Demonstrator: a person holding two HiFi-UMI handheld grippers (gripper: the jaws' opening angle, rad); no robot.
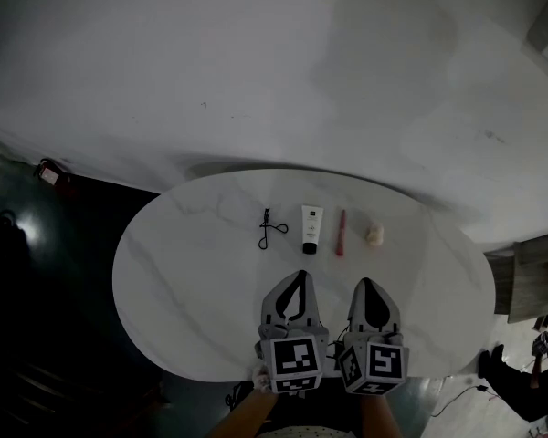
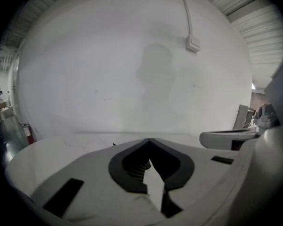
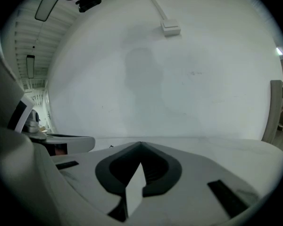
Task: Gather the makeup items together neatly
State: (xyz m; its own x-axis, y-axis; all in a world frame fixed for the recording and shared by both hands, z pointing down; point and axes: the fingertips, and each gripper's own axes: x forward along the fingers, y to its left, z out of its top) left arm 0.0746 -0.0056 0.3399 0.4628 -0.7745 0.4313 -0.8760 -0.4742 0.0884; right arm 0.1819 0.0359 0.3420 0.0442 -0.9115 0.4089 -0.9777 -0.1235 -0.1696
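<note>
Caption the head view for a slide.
Eyelash curler, white tube, pink stick, small pale item in a row on table; hand-held grippers shut.

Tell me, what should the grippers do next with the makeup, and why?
Probably just draw both back from the table. The eyelash curler, white tube, pink stick and pale puff already lie in one tidy row, and the left gripper and right gripper are shut and empty.

Glossy white marble-look table [image 1: 192, 272], smooth white tube [image 1: 310, 229], matt grey wall [image 1: 210, 71]
</note>
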